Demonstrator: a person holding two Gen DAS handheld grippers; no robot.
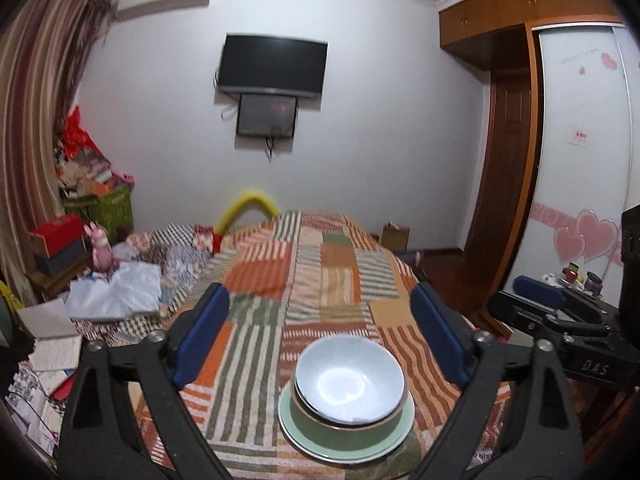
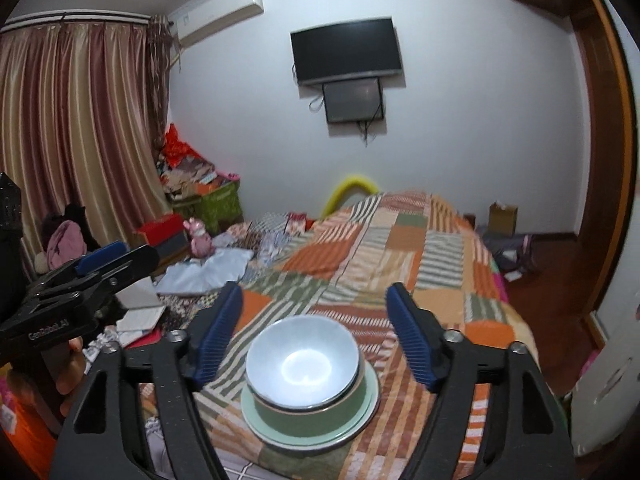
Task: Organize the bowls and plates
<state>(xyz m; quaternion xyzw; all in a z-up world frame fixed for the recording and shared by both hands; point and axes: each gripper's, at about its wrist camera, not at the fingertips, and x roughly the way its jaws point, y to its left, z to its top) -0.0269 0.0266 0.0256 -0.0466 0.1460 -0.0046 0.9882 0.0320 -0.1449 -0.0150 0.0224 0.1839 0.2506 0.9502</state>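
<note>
A stack of dishes rests on the striped patchwork bedspread (image 1: 320, 264). A pale blue bowl (image 1: 350, 380) sits inside a green bowl (image 1: 344, 434), which stands on a light green plate (image 1: 298, 434). My left gripper (image 1: 320, 300) hovers above and behind the stack, jaws wide open with nothing between them. In the right wrist view the same pale blue bowl (image 2: 302, 362), green bowl (image 2: 312, 420) and plate (image 2: 370, 404) lie below my right gripper (image 2: 314, 294), which is also open and holds nothing. Each gripper shows at the edge of the other's view.
Clothes and papers (image 1: 116, 292) litter the bed's left side. Boxes and a green crate (image 2: 212, 200) stand by the curtain (image 2: 72, 128). A wall screen (image 1: 272, 64) hangs ahead. A wardrobe (image 1: 580, 140) and a door stand at the right, with bare floor (image 2: 548, 280) beside the bed.
</note>
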